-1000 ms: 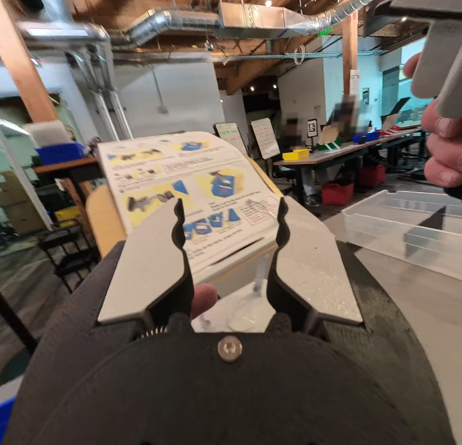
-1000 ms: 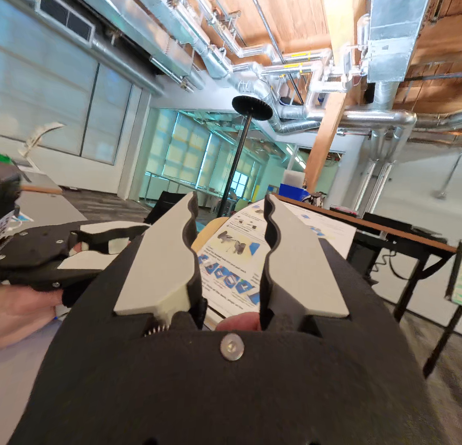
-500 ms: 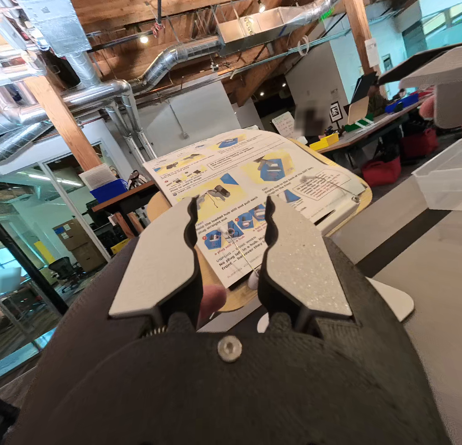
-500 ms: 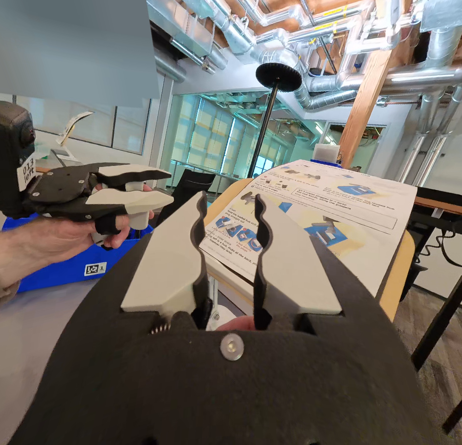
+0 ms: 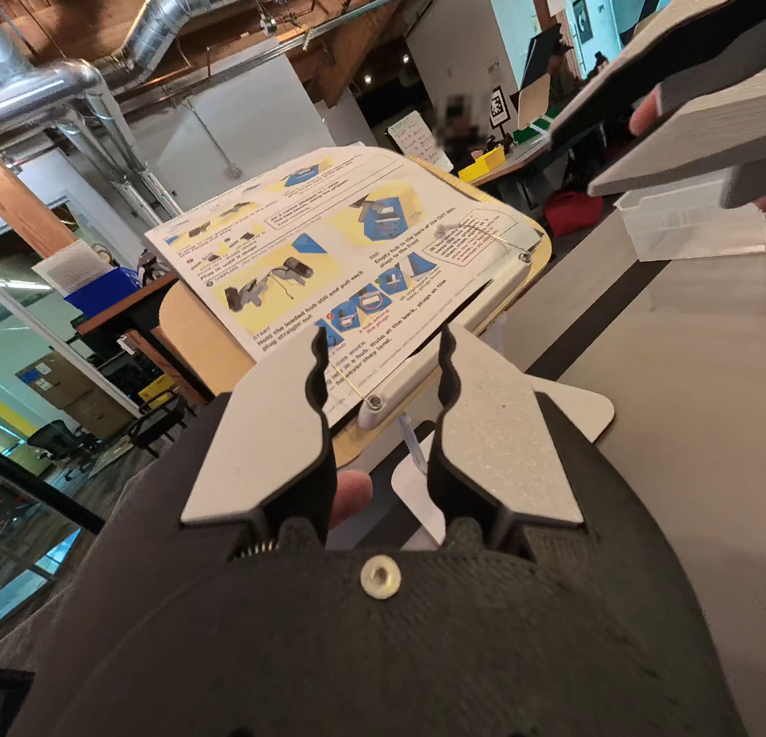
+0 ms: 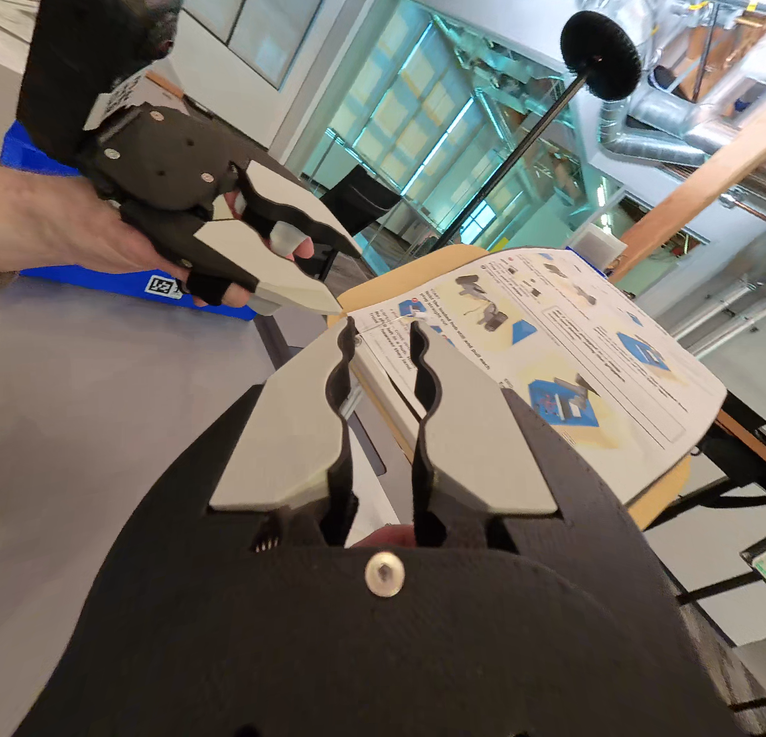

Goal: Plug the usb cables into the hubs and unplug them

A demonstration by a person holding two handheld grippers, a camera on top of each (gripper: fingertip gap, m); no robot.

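**Both grippers raised before the instruction sheet, nothing held**

Exposed wooden beams and silver ducting point(image 5: 166, 41) run overhead in a workshop, with glass partitions behind and a grey table point(image 6: 116, 385) below. On that table a printed instruction sheet point(image 5: 344, 253) rests tilted on a pale wooden board point(image 5: 199, 344) with a white stand; in the left wrist view it fills the area from 11 to 1 o'clock beyond the fingertips.

The left gripper point(image 5: 383, 338) has its two wavy-edged fingers parted by a moderate gap with nothing between them; only the sheet and the stand's white lip show through the gap. A fingertip of the person's hand shows at the base of the jaws. At 2 o'clock in this view the right gripper's pale fingers cross the frame, and beneath them sits a clear plastic bin point(image 5: 684, 224) on the table.

The right gripper point(image 6: 383, 327) is parted by a narrower gap, also holding nothing, its tips just before the sheet's near corner. At 10 o'clock in the right wrist view the left gripper appears in the person's hand point(image 6: 74, 232), in front of a blue bin point(image 6: 103, 286).

Neither USB cables nor hubs can be made out in either view.
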